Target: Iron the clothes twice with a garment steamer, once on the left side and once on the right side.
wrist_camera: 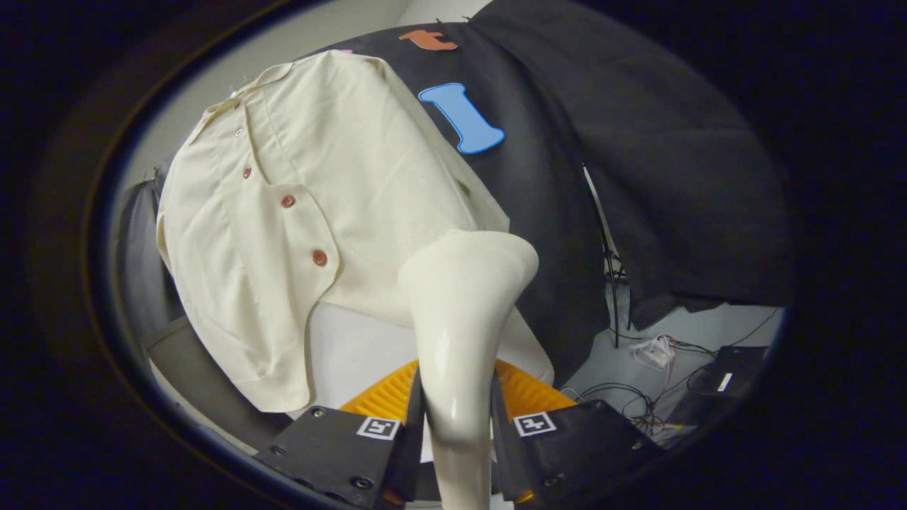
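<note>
Gripper view shows the gripper (pixel 457 425) with both fingers clamped against the handle of the garment steamer (pixel 460 319), one finger on each side, so the tool is secured. Steamer head flares out just ahead of the fingers and overlaps the lower hem of the cream shirt (pixel 297 198); contact between head and fabric cannot be confirmed. Shirt hangs beyond the fingers in front of the booth wall (pixel 638 142), buttoned, with four brown buttons (pixel 319 258) along the placket. Progress, as a judgement: pick-up is complete, and the head sits low on the side of the shirt away from the placket. Whether either pass is finished cannot be determined. Cables (pixel 659 350) lie on the floor beside the wall. Legible writing: none; each finger carries a square coded marker (pixel 377 427), and no brand or label is readable
</note>
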The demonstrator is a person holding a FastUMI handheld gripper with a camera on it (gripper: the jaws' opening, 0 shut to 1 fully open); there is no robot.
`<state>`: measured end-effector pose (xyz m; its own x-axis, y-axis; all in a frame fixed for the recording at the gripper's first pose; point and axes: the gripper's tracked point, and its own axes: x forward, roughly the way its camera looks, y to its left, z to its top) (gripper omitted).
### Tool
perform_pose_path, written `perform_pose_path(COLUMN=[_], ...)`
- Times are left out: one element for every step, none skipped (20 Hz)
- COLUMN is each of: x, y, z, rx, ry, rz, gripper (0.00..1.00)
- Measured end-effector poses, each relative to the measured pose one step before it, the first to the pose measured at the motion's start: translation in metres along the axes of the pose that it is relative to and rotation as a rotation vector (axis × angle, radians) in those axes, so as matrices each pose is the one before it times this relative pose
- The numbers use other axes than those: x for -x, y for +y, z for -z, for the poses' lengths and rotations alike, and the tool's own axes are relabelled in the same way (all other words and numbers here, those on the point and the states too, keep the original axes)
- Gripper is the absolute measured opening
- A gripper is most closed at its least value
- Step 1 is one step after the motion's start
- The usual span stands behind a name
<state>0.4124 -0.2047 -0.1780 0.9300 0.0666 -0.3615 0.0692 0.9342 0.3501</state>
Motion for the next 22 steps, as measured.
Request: perform_pose_path(x=[0.00159, 0.00221, 0.00400, 0.00563, 0.00738, 0.00640, 0.00813, 0.00836, 0.00910, 0.01015, 0.00788, 0.00942, 0.00767, 0.00987, 0.01024, 0.00957, 0.00917, 0.00815, 0.00917, 0.00621, 0.00773, 0.00691], y=[-0.00009, -0.00005, 0.00043, 0.00172, 0.00187, 0.00314, 0.00477, 0.00547, 0.00624, 0.00761, 0.00903, 0.00820, 0.00673, 0.00800, 0.00996, 0.01078, 0.01001, 0.00903, 0.01020, 0.01048, 0.01059, 0.01144], z=[0.00469, 0.00431, 0.00314, 0.00229, -0.00307, -0.00121, -0.00249, 0.00255, -0.00057, 0.00120, 0.00197, 0.00289, 0.00167, 0.00085, -0.00042, -0.00088, -0.00049, -0.00250, -0.00047, -0.00886, -0.00012, -0.00564], rx=[0.00355, 0.00607, 0.00236, 0.00062, 0.00542, 0.00172, -0.00178, 0.00176, 0.00125, 0.00546, -0.00293, -0.00197, -0.00169, -0.00574, -0.00857, 0.00128, 0.01039, 0.01543, 0.01312, 0.01380, 0.02207, 0.01643], ry=[0.00670, 0.00555, 0.00546, -0.00129, -0.03107, -0.01484, -0.02349, -0.00093, -0.01063, -0.00289, 0.00212, 0.00777, -0.00140, -0.00340, -0.00829, -0.01018, -0.00821, -0.01333, 0.00207, -0.03620, -0.00336, -0.01727], rz=[0.00185, 0.00201, 0.00052, 0.00365, 0.00975, 0.00414, 0.00209, 0.00080, -0.00440, -0.00962, -0.01572, -0.01040, -0.00640, -0.01086, -0.01711, -0.01734, -0.01377, -0.01091, -0.01326, -0.01318, -0.01256, -0.01051], gripper=[0.44, 0.44, 0.44, 0.44, 0.44, 0.44, 0.44, 0.44, 0.43, 0.44, 0.44, 0.44, 0.44, 0.44, 0.44, 0.43, 0.43, 0.43, 0.43, 0.43, 0.43, 0.43])
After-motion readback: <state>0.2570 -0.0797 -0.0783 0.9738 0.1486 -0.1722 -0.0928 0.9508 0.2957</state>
